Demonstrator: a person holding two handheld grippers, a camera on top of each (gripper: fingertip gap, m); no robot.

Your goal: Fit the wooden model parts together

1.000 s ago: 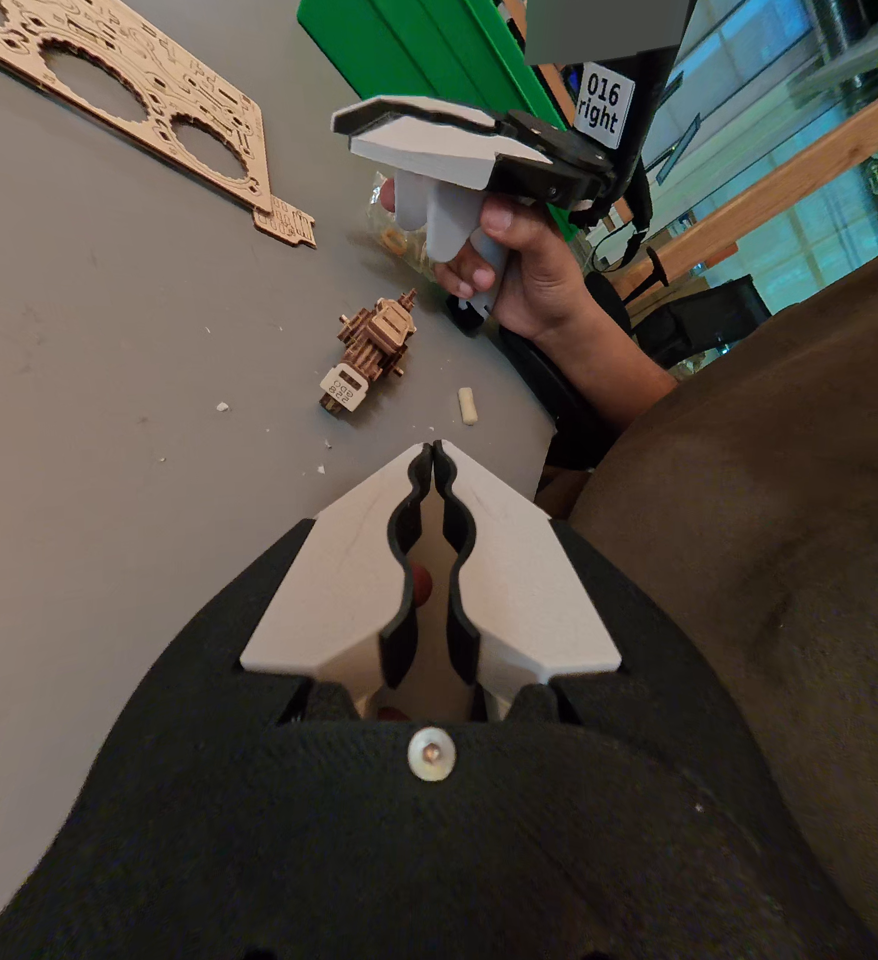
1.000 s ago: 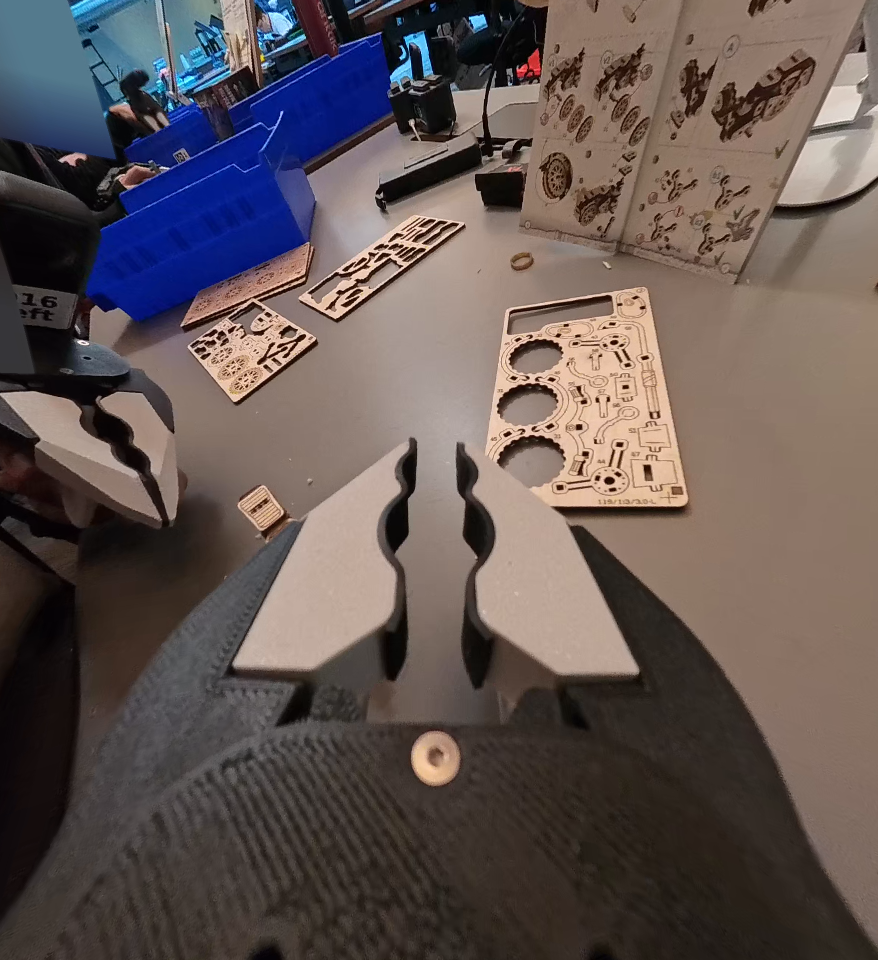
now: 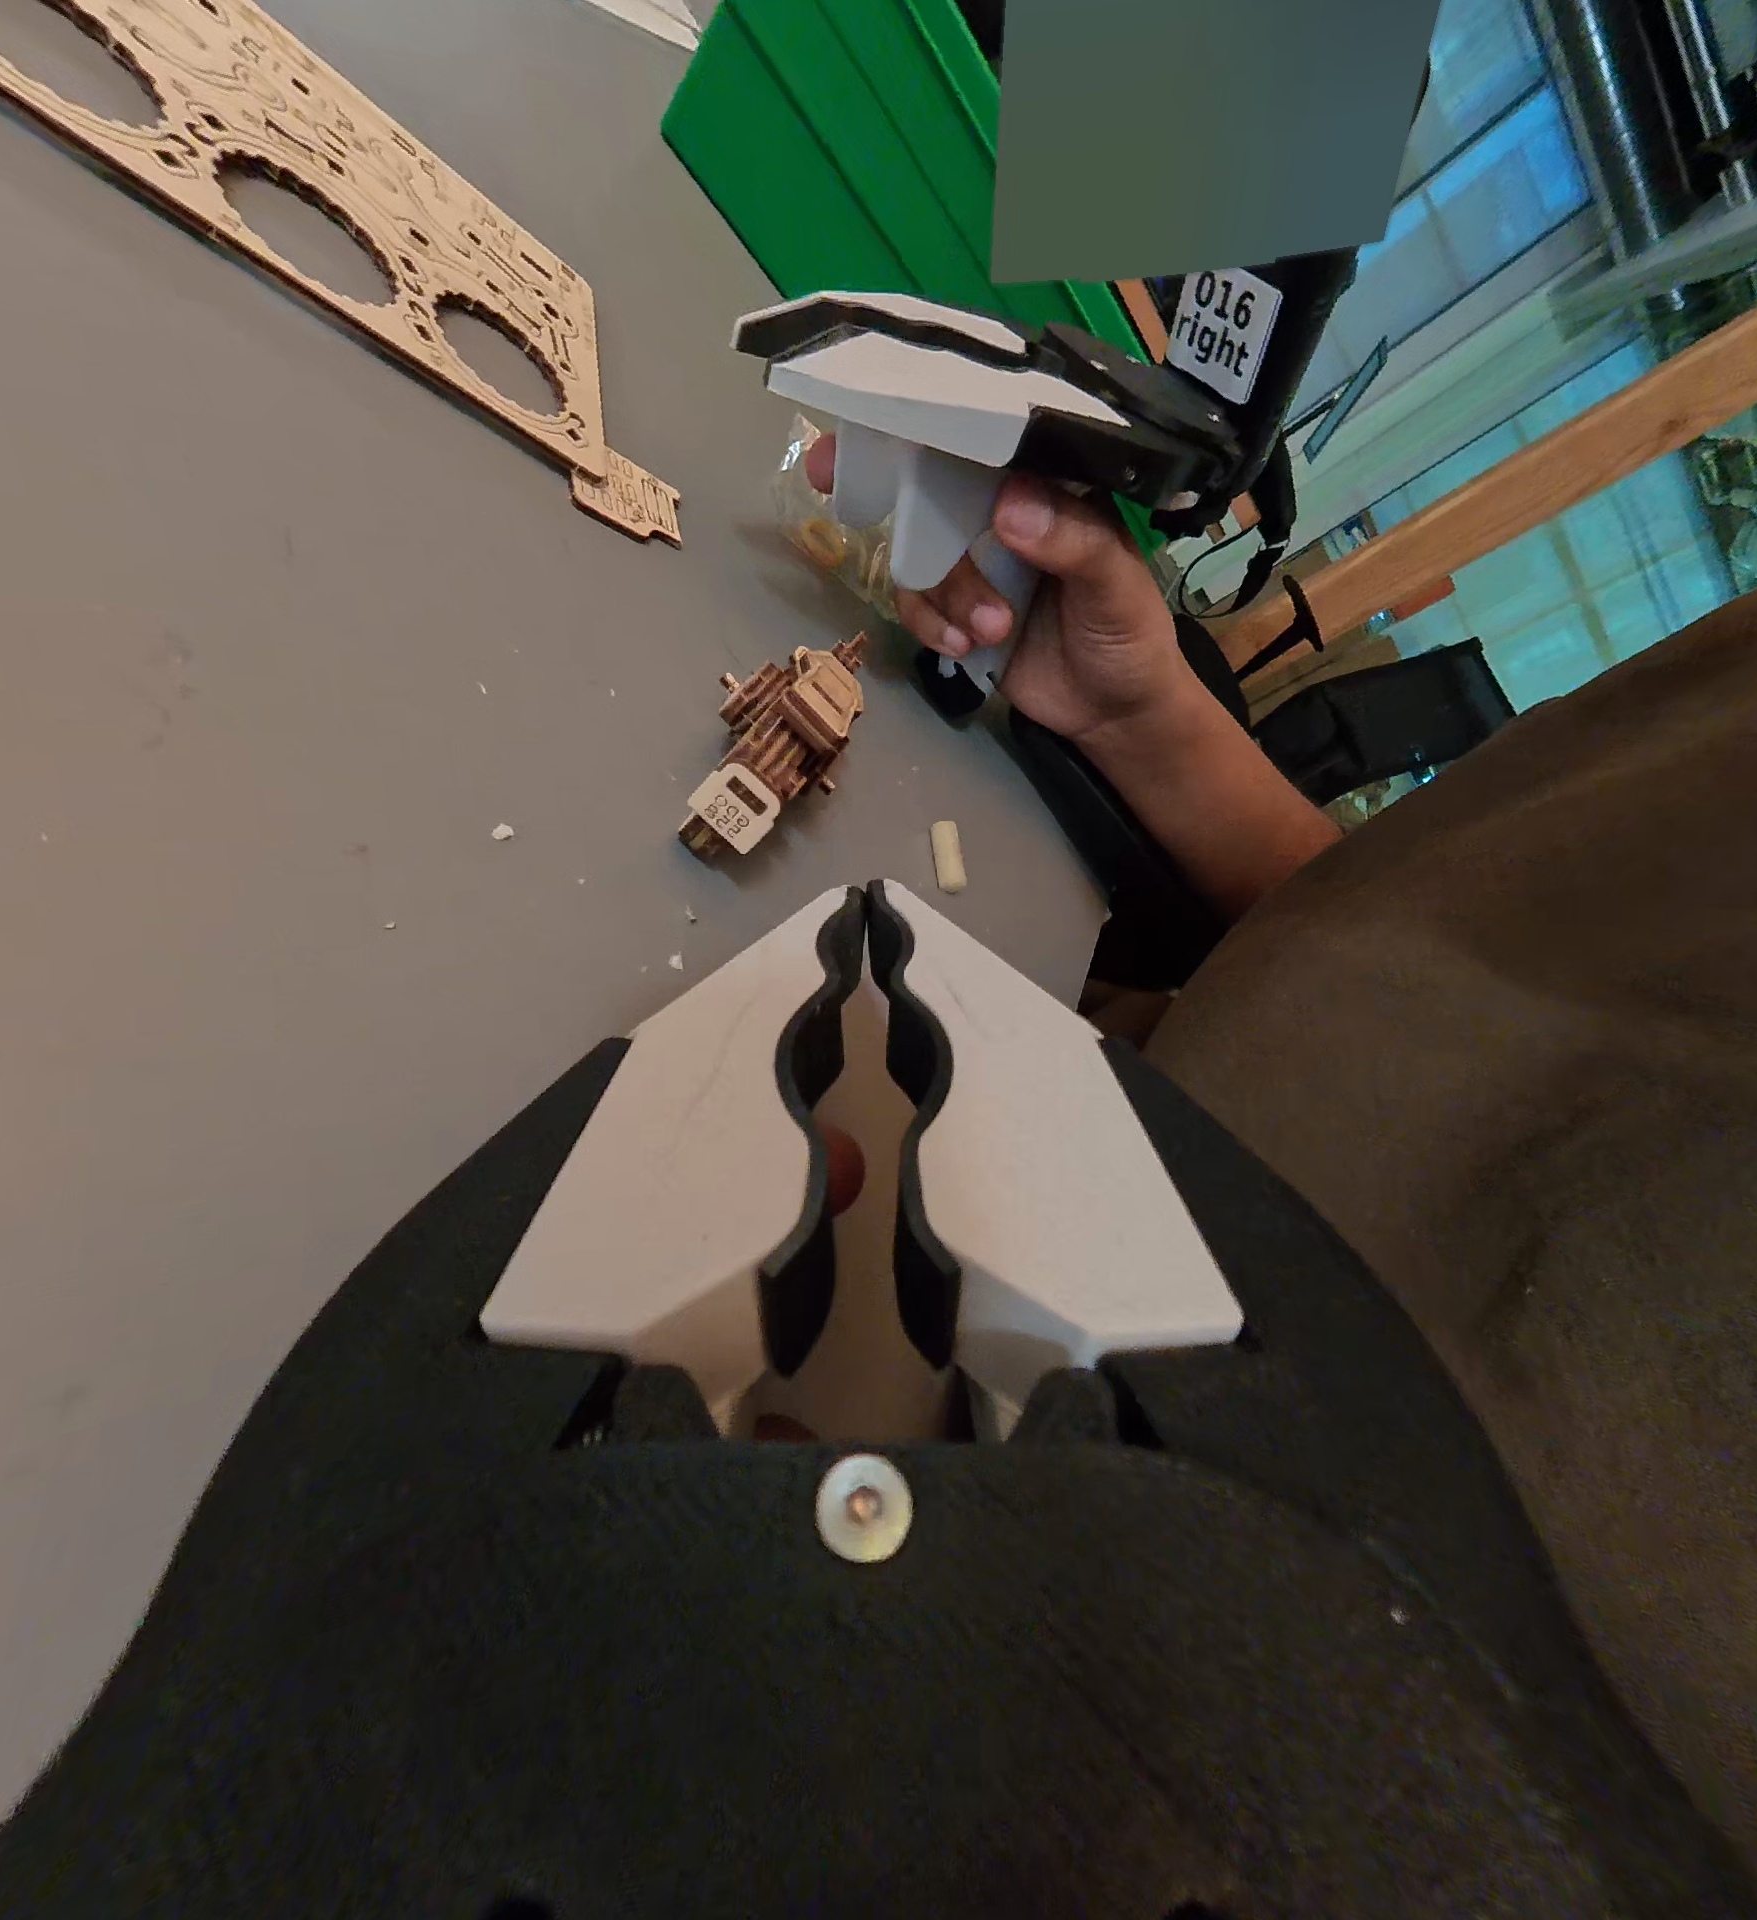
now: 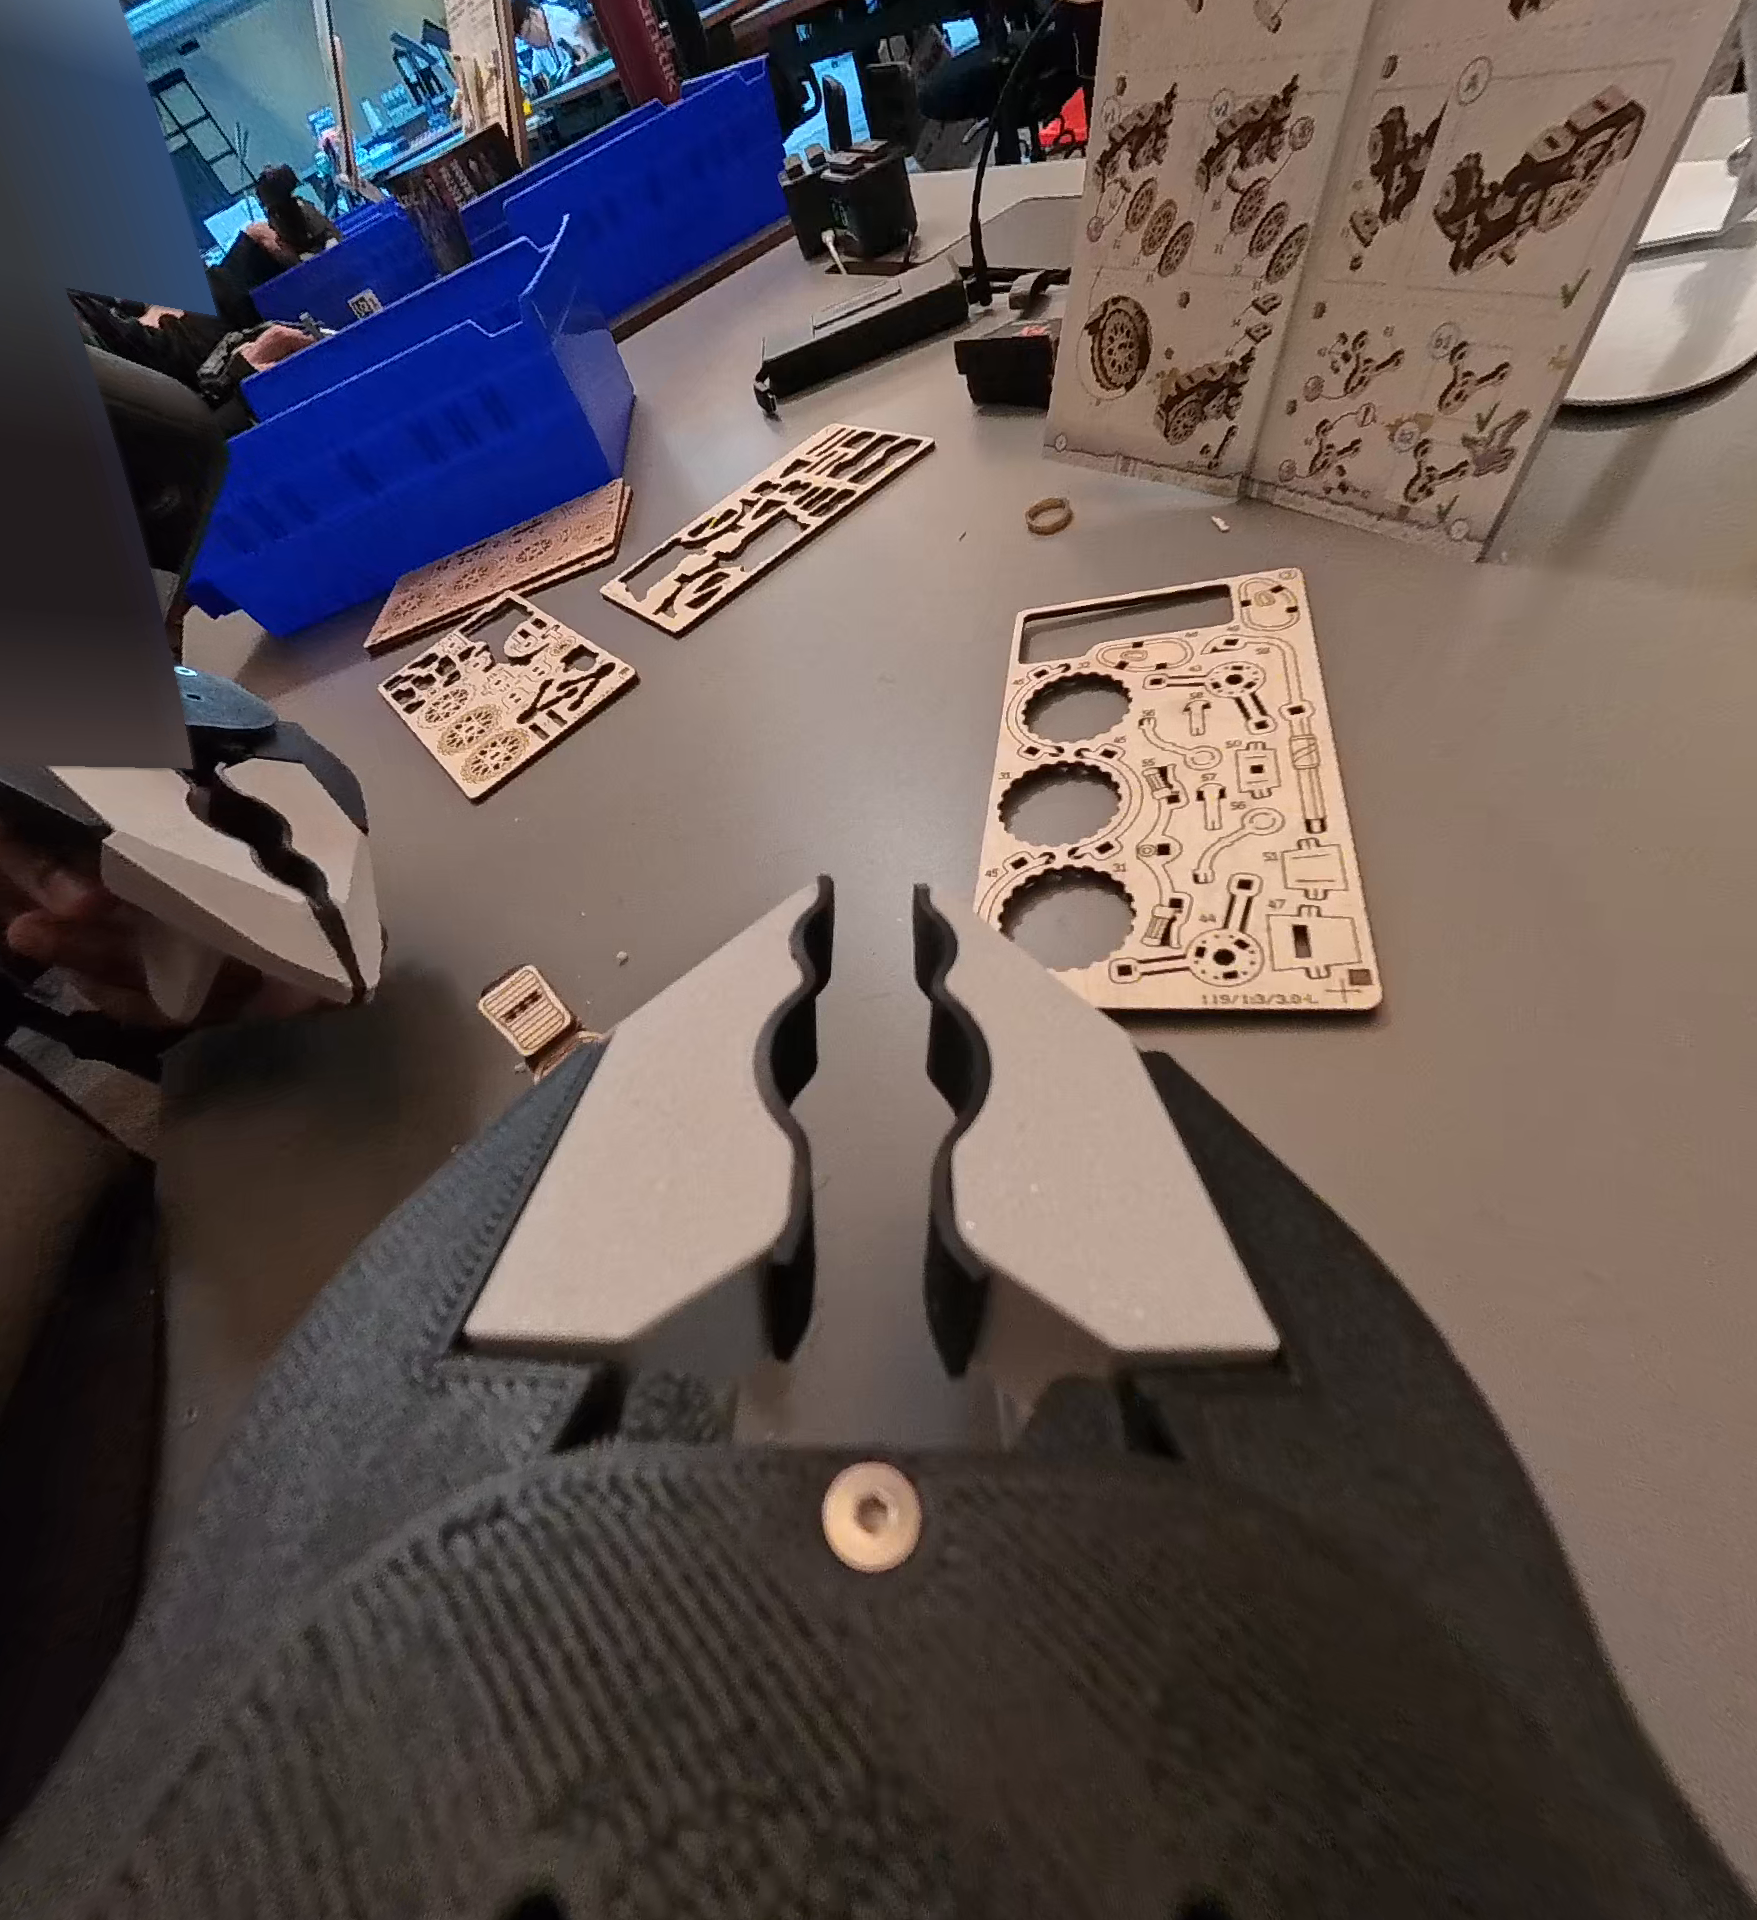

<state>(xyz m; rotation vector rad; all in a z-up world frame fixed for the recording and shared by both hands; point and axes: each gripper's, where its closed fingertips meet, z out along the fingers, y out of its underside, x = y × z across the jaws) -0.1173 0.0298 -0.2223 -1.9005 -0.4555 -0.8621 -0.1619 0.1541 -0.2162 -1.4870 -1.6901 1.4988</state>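
Note:
A small, partly built wooden model (image 3: 780, 748) lies on the grey table just ahead of my left gripper (image 3: 866, 896). That gripper is shut and empty, its tips touching. My right gripper (image 4: 872, 896) is open by a narrow gap and empty, held above the table. In the left wrist view the right gripper (image 3: 780, 353) hovers beyond the model in a hand. One end of the model (image 4: 526, 1013) shows by my right gripper's left finger. A cut-out wooden parts sheet (image 4: 1175, 810) lies just ahead-right; it also shows in the left wrist view (image 3: 334, 239).
More parts sheets (image 4: 510, 696) (image 4: 770, 530) lie to the left, by blue bins (image 4: 417, 468). An instruction sheet (image 4: 1352, 260) stands at the back. A green bin (image 3: 853, 135), a bag of rubber bands (image 3: 832, 520) and a white peg (image 3: 947, 855) are near the model. The gap from one gripper's tips to the other's is roughly 15 cm.
Almost nothing: both views have shifted only slightly. Both grippers keep the same jaw gaps and the model lies where it was.

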